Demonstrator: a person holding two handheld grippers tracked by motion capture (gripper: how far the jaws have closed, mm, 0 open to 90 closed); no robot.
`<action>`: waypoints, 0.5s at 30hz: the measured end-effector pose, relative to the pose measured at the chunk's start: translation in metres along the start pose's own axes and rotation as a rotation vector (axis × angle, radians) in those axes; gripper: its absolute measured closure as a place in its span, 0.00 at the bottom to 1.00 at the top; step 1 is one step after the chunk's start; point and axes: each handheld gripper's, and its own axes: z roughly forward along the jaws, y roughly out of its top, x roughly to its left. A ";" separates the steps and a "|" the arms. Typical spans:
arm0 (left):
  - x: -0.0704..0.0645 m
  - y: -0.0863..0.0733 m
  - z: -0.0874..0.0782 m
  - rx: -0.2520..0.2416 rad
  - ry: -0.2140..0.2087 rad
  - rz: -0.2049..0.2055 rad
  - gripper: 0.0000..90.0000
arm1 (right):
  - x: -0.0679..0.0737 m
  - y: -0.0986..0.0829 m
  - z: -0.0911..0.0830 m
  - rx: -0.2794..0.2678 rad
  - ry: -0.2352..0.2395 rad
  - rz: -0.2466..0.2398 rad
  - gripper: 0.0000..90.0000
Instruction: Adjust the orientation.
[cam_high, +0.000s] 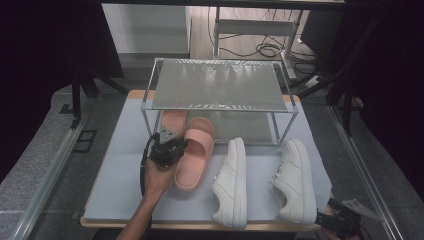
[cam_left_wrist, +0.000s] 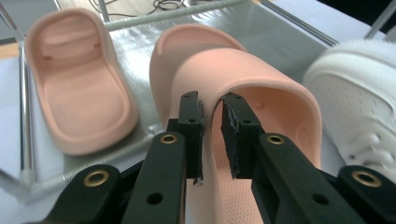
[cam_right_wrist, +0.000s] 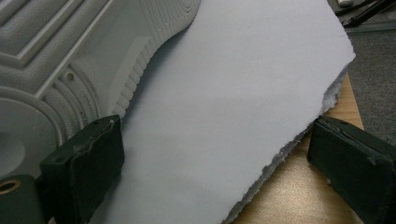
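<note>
Left claw is clamped on the strap edge of the pink rubber slide sandal, right in front of the metal shoe rack. Right claw hangs wide open by the white leather sneaker.

Two white sneakers on grey mat, metal two-tier rack, floor cables
</note>
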 end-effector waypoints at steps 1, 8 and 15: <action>0.000 0.003 0.003 -0.007 0.006 -0.005 0.87 | 0.000 0.000 0.000 0.000 0.000 0.000 0.04; 0.002 0.016 0.018 -0.034 0.033 -0.027 0.87 | 0.000 0.000 0.000 -0.001 0.000 -0.002 0.04; 0.000 0.026 0.037 -0.056 0.083 -0.042 0.87 | 0.000 0.000 0.000 0.001 0.004 0.000 0.04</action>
